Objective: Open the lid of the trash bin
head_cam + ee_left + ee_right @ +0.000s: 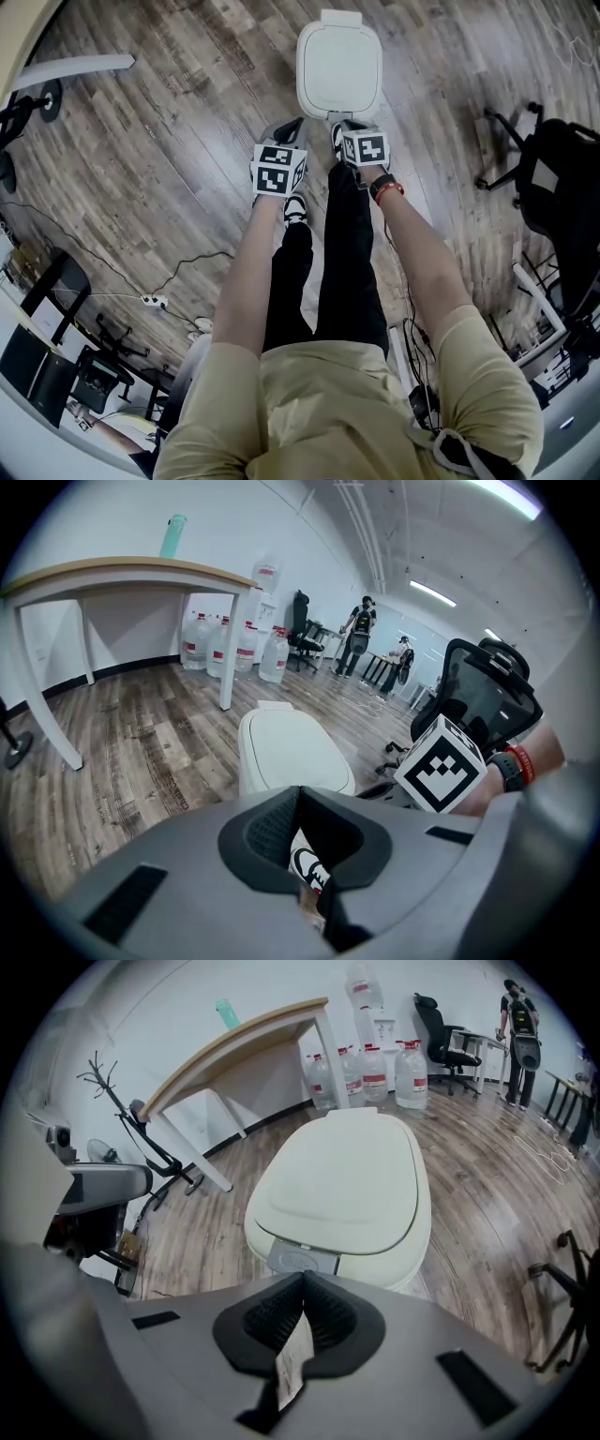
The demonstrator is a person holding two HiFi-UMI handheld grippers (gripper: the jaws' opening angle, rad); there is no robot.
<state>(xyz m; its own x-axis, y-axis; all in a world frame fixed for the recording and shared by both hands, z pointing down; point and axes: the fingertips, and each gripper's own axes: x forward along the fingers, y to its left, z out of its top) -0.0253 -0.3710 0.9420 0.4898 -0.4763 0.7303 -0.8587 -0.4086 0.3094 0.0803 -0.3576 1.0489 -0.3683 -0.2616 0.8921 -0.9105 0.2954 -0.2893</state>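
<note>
We are standing on a grey-brown plank floor (159, 141) in an open office room. Our left claw (300, 793) is pointing forward with its jaws pressed together at the tips and gripping nothing. Through the small gap behind the tips a shoe (307, 867) is showing. Our right claw (305, 1277) is likewise sitting with its jaws closed tip to tip and nothing between them. In the head view both claws are hovering side by side at upper centre, just below the near edge of the trash bin (339, 66); we cannot tell whether either is touching it. The white bin is standing upright on the floor with its lid (342, 1180) lying flat and shut. A grey latch panel (302, 1258) at the lid's near edge is facing the right claw. Farther out, a desk (248, 1040) is carrying a teal bottle (227, 1012) at the upper left of the right gripper view. Water jugs (375, 1071) are lining the wall at top centre, and a black office chair (562, 187) is sitting at the head view's right edge.
</note>
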